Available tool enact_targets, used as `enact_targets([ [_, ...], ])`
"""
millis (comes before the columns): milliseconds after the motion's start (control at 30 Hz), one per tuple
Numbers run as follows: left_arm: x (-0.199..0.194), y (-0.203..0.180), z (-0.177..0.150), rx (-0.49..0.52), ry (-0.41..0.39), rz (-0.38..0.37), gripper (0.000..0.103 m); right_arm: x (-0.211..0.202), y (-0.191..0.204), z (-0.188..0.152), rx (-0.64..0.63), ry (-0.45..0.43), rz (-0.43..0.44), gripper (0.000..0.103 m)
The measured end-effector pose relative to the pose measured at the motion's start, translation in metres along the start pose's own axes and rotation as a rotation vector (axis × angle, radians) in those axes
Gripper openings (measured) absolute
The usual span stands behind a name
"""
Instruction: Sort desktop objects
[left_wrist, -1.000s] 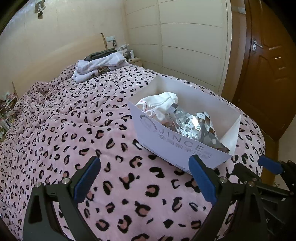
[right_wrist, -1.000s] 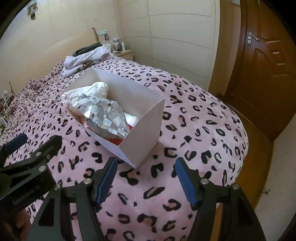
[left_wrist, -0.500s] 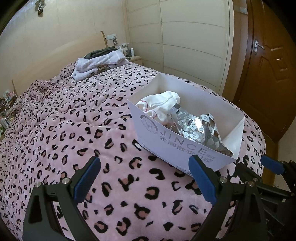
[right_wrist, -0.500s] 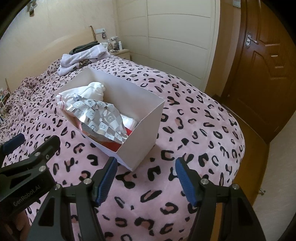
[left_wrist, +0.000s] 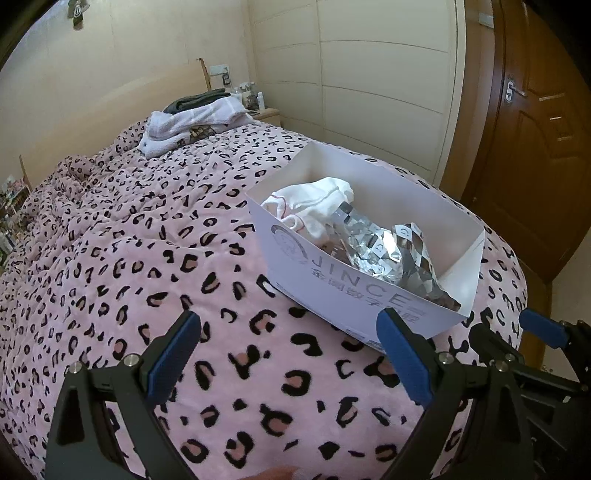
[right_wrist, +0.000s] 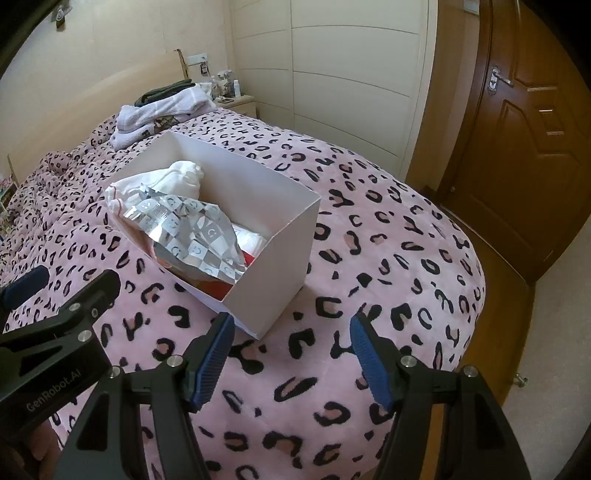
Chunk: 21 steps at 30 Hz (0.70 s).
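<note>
1. Firstly, in the left wrist view, the left hand-held gripper (left_wrist: 288, 354) hangs over the bed (left_wrist: 122, 266), which has a pink cover with leopard spots. Its two blue pads stand wide apart and nothing is between them. A white paper box (left_wrist: 332, 280) stands on the bed just beyond the right pad. Inside the box lie a white cloth (left_wrist: 314, 206) at the far end and a crumpled silver foil bag (left_wrist: 384, 254) at the near end. At the right edge, part of the right hand-held gripper (left_wrist: 539, 328) shows. Folded towels (left_wrist: 192, 125) lie far at the head of the bed, next to a nightstand (left_wrist: 266, 114).

2. Then, in the right wrist view, the right hand-held gripper (right_wrist: 291, 354) is also open and empty, and its pads are apart over the bed cover. The near corner of the box (right_wrist: 273, 280) is just ahead of the left pad and does not touch it. The foil bag (right_wrist: 192, 236) covers something red at the bottom of the box, and the white cloth (right_wrist: 177, 181) lies behind it. The left hand-held gripper (right_wrist: 55, 291) shows at the left edge. A brown door (right_wrist: 524, 147) is at the right.
</note>
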<state>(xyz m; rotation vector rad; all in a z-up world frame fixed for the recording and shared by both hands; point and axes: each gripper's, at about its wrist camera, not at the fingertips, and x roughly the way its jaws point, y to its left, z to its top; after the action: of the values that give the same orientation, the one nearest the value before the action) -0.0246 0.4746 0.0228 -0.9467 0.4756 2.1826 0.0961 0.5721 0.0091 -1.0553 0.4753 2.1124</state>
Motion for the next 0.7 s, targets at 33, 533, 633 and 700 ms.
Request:
enact_targets([
  [33,0.0001,0.0005,-0.0004,-0.003,0.0,-0.002,0.097,-0.0001,0.0,0.0002,-0.001,0.0,-0.001,0.067],
  [533,0.0005,0.0024,0.0007,0.001,-0.005,-0.006,0.097,-0.0019,0.0005,0.0019,-0.001,-0.003,-0.008,0.067],
  [633,0.0004,-0.0007,0.0004,-0.002,-0.007,-0.005,0.097,-0.0017,-0.0006,0.0027,-0.002,-0.003,-0.009,0.067],
  [700,0.0003,-0.0009,0.0007,-0.001,-0.008,-0.004,0.097,-0.0016,-0.0011,0.0031,-0.002,-0.004,-0.009,0.067],
])
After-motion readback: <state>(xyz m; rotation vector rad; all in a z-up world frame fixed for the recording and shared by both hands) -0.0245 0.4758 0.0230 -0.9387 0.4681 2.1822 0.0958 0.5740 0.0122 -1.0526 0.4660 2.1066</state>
